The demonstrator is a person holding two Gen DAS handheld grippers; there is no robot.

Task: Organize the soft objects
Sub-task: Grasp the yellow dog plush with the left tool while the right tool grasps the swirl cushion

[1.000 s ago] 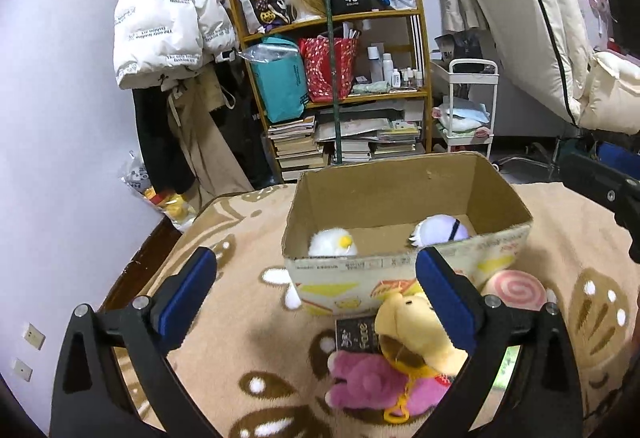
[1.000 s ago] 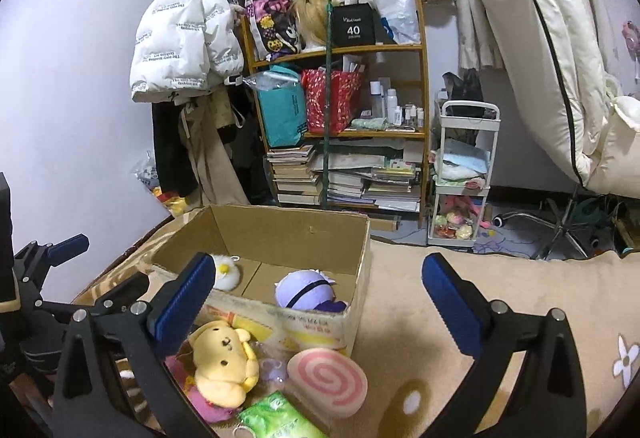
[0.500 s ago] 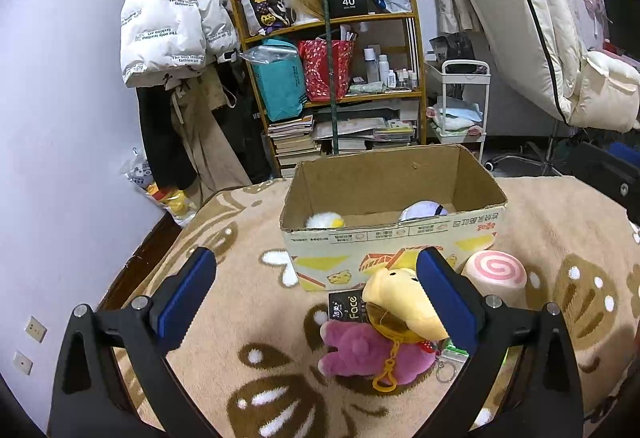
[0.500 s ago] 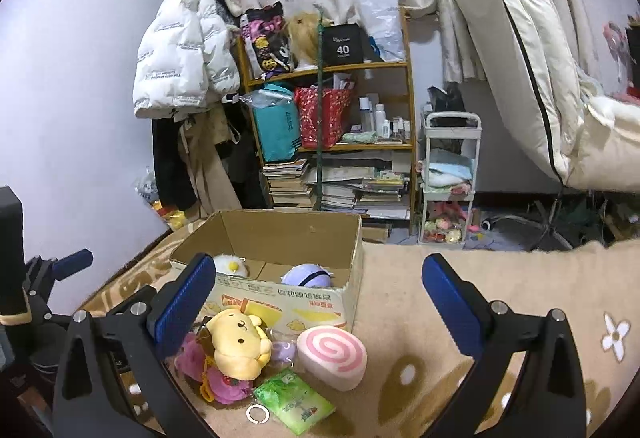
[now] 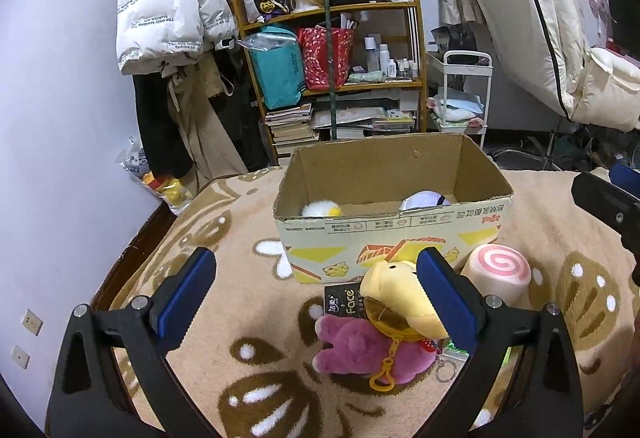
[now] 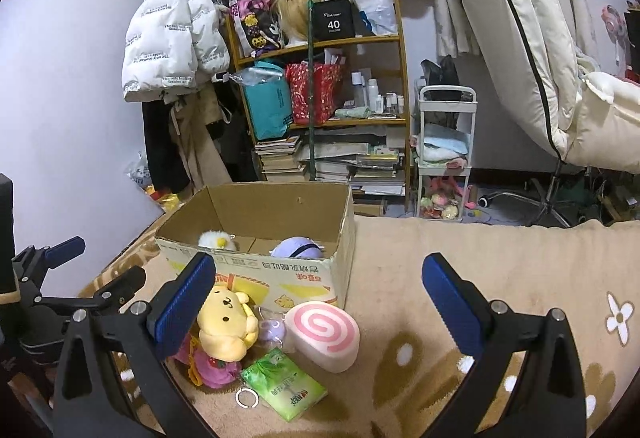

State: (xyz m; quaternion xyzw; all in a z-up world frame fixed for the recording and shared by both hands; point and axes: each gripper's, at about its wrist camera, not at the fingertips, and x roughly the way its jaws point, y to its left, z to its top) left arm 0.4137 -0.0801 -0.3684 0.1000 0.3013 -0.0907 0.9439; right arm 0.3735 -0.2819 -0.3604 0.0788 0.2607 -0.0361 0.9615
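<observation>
An open cardboard box [image 5: 392,234] [image 6: 280,270] stands on the beige rug, holding a white-and-yellow plush [image 5: 320,208] [image 6: 216,239] and a lilac plush [image 5: 426,200] [image 6: 298,247]. In front of it lie a yellow dog plush [image 5: 394,292] [image 6: 228,322], a pink plush [image 5: 360,348] [image 6: 212,364], a pink swirl roll cushion [image 5: 498,270] [image 6: 324,334], a green tissue pack [image 6: 284,390] and a black "Face" pack [image 5: 344,302]. My left gripper [image 5: 316,296] is open, hovering short of the yellow dog. My right gripper [image 6: 320,302] is open above the roll cushion.
A cluttered wooden shelf [image 5: 340,78] with books and bags stands behind the box. Coats [image 5: 172,18] hang on the left wall. A white trolley [image 6: 444,154] and a cream recliner [image 6: 540,58] are at the right. The rug's edge runs along dark floor [image 5: 136,238] at left.
Both grippers have pulled back from the box and tilted down, so the box looks smaller and more of the toys in front show. Both stay open.
</observation>
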